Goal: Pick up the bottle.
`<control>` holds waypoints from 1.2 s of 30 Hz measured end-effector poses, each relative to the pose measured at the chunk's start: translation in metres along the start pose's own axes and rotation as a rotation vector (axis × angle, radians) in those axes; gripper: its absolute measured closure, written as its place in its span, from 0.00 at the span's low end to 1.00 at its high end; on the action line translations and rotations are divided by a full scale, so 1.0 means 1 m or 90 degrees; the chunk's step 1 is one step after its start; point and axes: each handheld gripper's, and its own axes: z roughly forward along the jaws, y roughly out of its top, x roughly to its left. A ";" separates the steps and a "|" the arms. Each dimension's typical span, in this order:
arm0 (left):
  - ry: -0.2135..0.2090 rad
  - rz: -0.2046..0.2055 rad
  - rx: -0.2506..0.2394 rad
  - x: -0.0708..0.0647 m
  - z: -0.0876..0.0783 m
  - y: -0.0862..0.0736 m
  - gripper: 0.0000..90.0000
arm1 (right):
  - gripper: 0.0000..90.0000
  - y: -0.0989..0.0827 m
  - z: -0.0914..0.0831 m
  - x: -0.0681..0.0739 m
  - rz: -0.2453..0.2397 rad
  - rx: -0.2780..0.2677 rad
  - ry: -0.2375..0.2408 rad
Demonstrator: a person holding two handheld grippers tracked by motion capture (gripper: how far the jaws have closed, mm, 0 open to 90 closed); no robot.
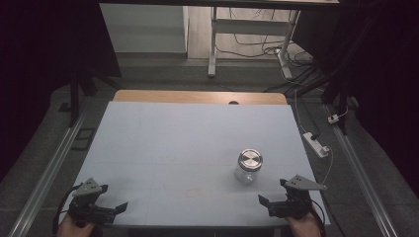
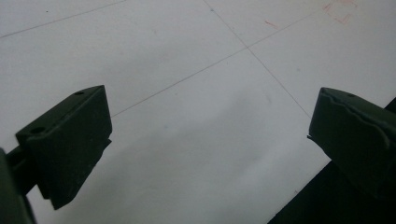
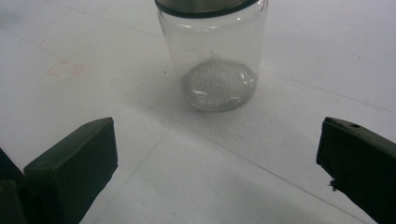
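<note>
A clear glass jar [image 1: 248,168] with a round metal lid [image 1: 250,159] stands upright on the white table top [image 1: 188,148], right of centre. My right gripper [image 1: 274,197] rests near the front edge, just below and to the right of the jar, open and holding nothing. In the right gripper view the jar [image 3: 215,60] stands ahead of the wide-apart jaws, empty as far as I can tell. My left gripper [image 1: 111,200] sits at the front left corner, open over bare table; the left gripper view looks between its jaws onto the white surface [image 2: 187,93].
A wooden strip [image 1: 197,97] runs along the table's far edge. A white power strip [image 1: 316,143] and cables lie on the floor to the right. Metal rails [image 1: 54,168] flank the table, and a white desk frame [image 1: 247,34] stands behind.
</note>
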 end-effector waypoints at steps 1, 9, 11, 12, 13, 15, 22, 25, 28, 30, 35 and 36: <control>0.000 0.000 0.000 0.000 0.000 0.000 0.00 | 0.00 0.000 0.000 0.000 -0.001 -0.003 0.003; -0.001 -0.003 -0.001 0.001 0.000 0.000 0.01 | 0.00 0.004 0.004 0.001 -0.007 -0.016 0.020; -0.002 -0.004 -0.002 0.001 0.000 0.000 0.01 | 0.00 0.005 0.006 0.001 -0.007 -0.018 0.021; -0.002 -0.004 -0.002 0.001 0.000 0.000 0.01 | 0.00 0.006 0.007 0.001 -0.009 -0.019 0.022; -0.002 -0.004 -0.003 0.001 0.000 0.000 0.01 | 0.00 0.006 0.007 0.001 -0.009 -0.019 0.022; -0.002 -0.004 -0.003 0.001 0.000 0.000 0.01 | 0.00 0.007 0.008 0.001 -0.012 -0.021 0.028; -0.004 -0.004 -0.002 0.001 0.000 0.000 0.01 | 0.00 0.010 0.015 0.001 -0.020 -0.010 0.036; -0.005 -0.005 -0.004 0.001 0.000 0.000 0.01 | 0.00 0.011 0.018 0.001 -0.019 -0.008 0.037; -0.006 -0.007 -0.005 0.002 0.000 0.000 0.01 | 0.00 0.014 0.022 0.002 -0.020 -0.005 0.038; -0.009 -0.009 -0.005 0.002 -0.001 0.000 0.01 | 0.00 0.015 0.024 0.001 -0.020 -0.002 0.039; -0.011 -0.010 -0.006 0.003 -0.001 0.000 0.00 | 0.00 0.018 0.029 -0.002 -0.002 -0.014 0.049; -0.011 -0.011 -0.006 0.003 -0.001 0.000 0.00 | 0.00 0.018 0.030 -0.003 0.001 -0.018 0.050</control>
